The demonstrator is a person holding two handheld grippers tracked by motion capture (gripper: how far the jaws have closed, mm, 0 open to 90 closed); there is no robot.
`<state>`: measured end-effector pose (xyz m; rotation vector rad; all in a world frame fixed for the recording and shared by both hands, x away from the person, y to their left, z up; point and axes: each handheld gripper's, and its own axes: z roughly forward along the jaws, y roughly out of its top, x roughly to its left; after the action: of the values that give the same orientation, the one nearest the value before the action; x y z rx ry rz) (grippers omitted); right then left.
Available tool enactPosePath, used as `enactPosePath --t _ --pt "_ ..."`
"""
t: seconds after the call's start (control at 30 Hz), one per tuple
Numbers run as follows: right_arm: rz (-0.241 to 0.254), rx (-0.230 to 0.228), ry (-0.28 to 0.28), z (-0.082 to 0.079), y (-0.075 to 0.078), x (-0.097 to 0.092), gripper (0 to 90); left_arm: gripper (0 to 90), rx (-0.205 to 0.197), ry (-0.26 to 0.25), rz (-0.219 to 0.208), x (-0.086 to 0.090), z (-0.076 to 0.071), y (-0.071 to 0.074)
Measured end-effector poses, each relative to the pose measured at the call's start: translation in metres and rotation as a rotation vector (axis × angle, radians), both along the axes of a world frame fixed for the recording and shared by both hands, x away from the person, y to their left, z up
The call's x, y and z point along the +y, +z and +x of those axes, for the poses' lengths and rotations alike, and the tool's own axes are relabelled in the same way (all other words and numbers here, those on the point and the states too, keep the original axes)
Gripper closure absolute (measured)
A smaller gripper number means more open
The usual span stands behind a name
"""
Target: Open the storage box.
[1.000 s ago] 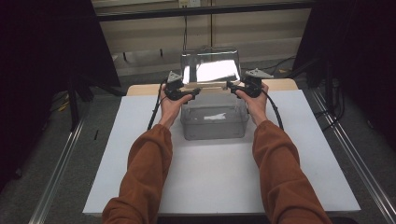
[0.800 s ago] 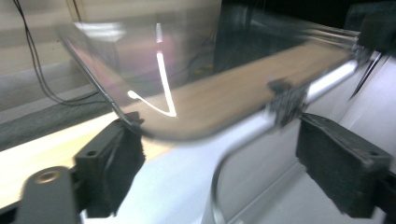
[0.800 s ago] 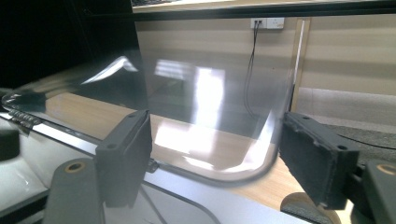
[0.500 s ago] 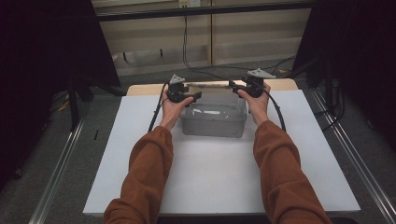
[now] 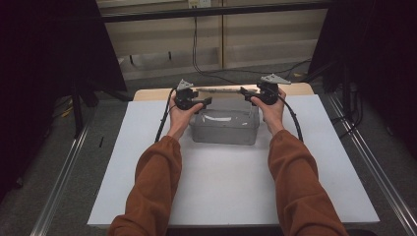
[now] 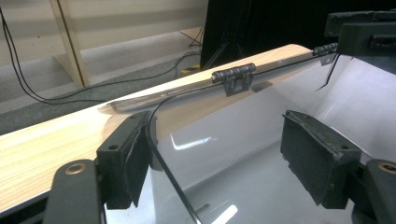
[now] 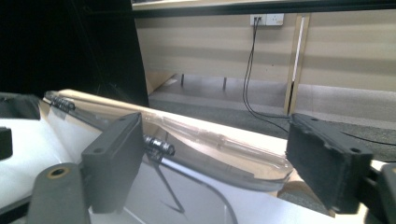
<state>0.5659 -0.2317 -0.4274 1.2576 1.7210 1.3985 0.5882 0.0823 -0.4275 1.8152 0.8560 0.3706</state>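
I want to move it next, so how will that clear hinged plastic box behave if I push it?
The clear box looks thin-walled and nearly empty, so probably light and quick to slide on the smooth white tabletop. Its lid hangs open behind the hinges, so it may flap or tip rearward.

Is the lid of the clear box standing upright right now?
No, the lid lies folded back flat behind the clear box, hanging from its hinges over the wooden table edge.

Lab: dark curtains [image 5: 54, 44], railed floor [image 5: 61, 182]
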Motion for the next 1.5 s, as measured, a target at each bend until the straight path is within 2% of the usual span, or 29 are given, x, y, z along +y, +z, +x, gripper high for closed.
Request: enactPosePath --t 0.3,0.47,0.63,0.93,1.13,1.27,1.33,1.5 --pt "-0.006 -0.024 0.006 -0.011 0.007 -0.001 17.6 22.9 -0.002 0.019 -0.02 0.007 -0.011 -0.002" --pt "-0.002 -0.04 0.012 -0.017 0.011 0.0 17.0 22.4 0.0 0.007 -0.036 0.011 -0.017 0.0" --pt "-0.006 -0.049 0.021 -0.024 0.014 0.002 17.0 23.0 -0.014 0.004 -0.052 0.015 -0.025 0.004" --pt "-0.01 -0.07 0.031 -0.035 0.018 0.003 17.1 23.2 -0.024 -0.002 -0.041 0.018 -0.038 0.007" --pt "-0.001 -0.086 0.034 -0.042 0.02 0.001 17.0 22.8 -0.014 0.0 -0.074 0.02 -0.047 0.008" --pt "-0.001 -0.091 0.042 -0.047 0.019 0.001 16.9 21.1 -0.028 0.005 -0.089 0.02 -0.052 0.008" --pt "-0.003 -0.1 0.046 -0.05 0.02 0.001 16.9 19.4 -0.027 0.008 -0.11 0.019 -0.054 0.008" --pt "-0.007 -0.119 0.06 -0.058 0.024 0.002 16.9 16.9 -0.034 0.011 -0.112 0.018 -0.057 0.01"
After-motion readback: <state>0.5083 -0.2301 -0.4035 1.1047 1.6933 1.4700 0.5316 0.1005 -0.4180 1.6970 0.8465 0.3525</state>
